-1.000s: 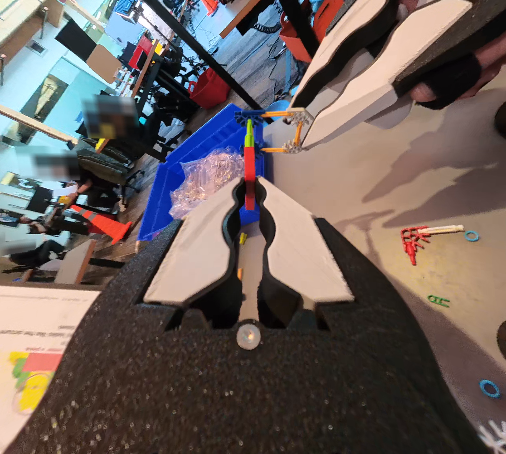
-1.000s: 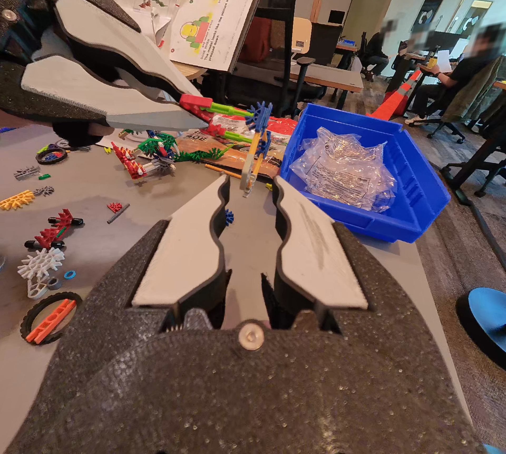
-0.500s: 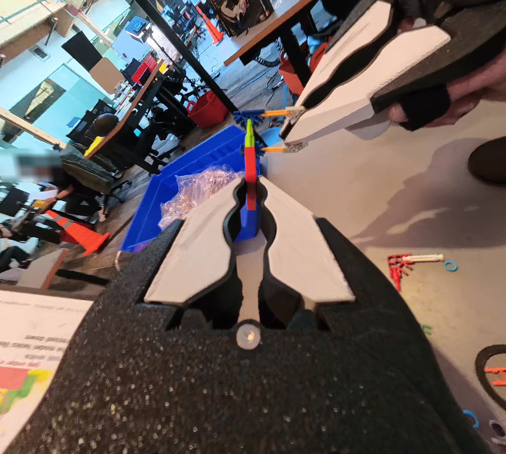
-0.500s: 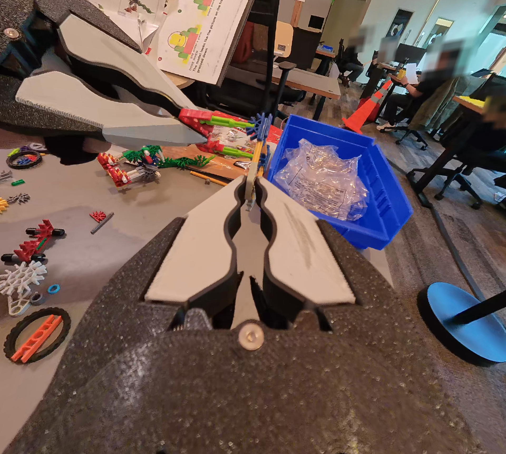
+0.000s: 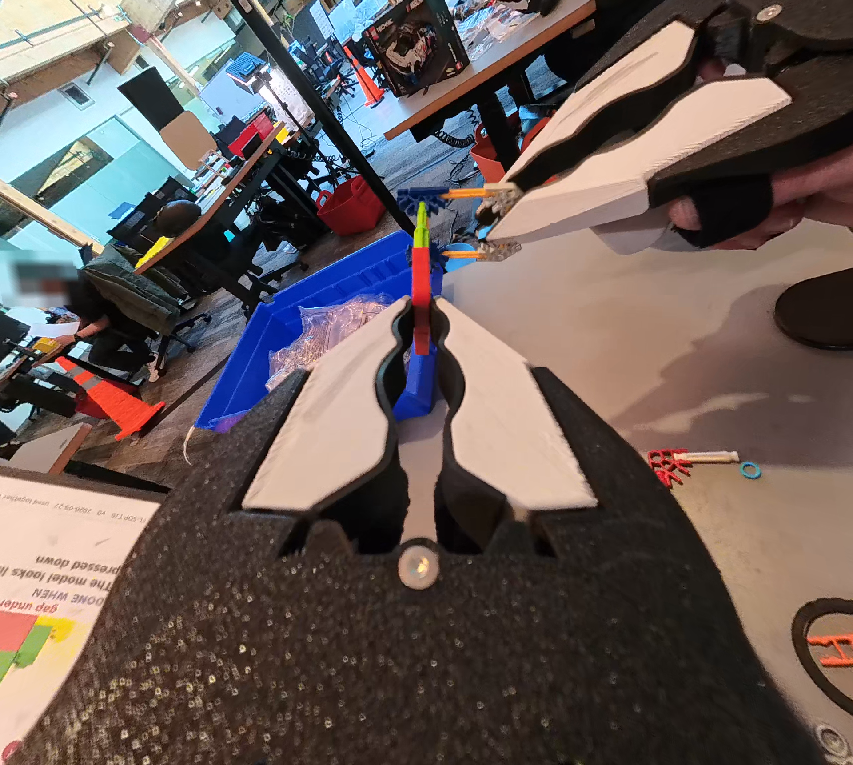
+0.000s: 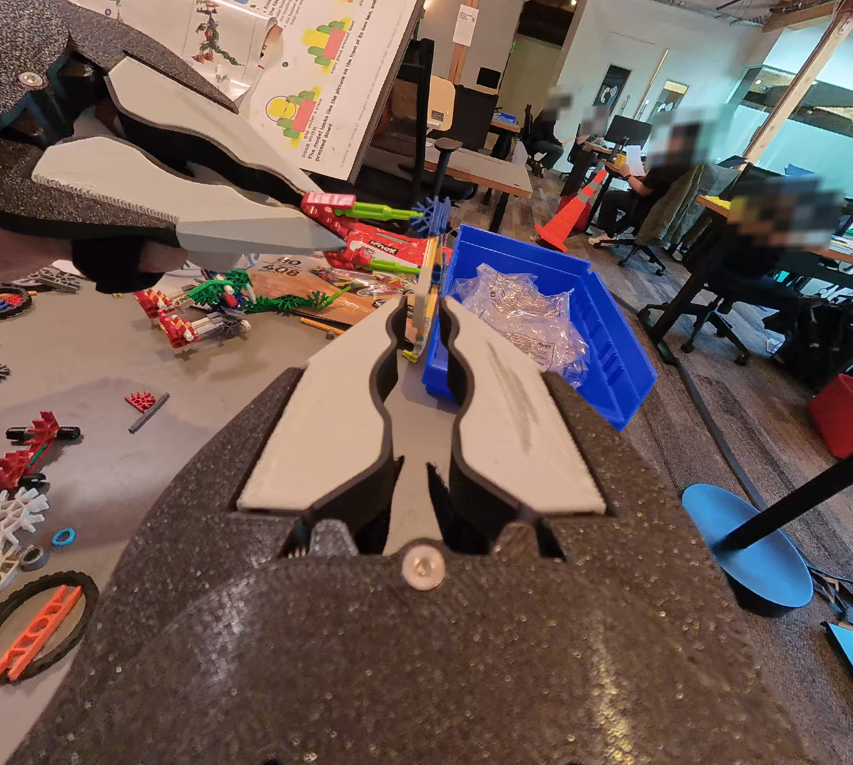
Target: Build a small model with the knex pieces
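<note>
I hold one small rod-and-connector toy frame between both grippers, above the grey table. My left gripper is shut on its red connector. A green rod runs from there up to a blue snowflake connector. Orange rods lead right to grey connectors held by my right gripper. In the right wrist view, my right gripper is shut on the grey connector. The left gripper grips the red connector there.
A blue bin with clear plastic bags stands at the table edge just beyond the frame; it also shows in the left wrist view. Loose toy pieces, a green and red model, a black tyre and an instruction board lie left. The grippers' ends are close to 5 cm from one another.
My right gripper was open around the grey connector and has shut on it. Both grippers have lifted and tilted up with the frame. The left grip is unchanged.
</note>
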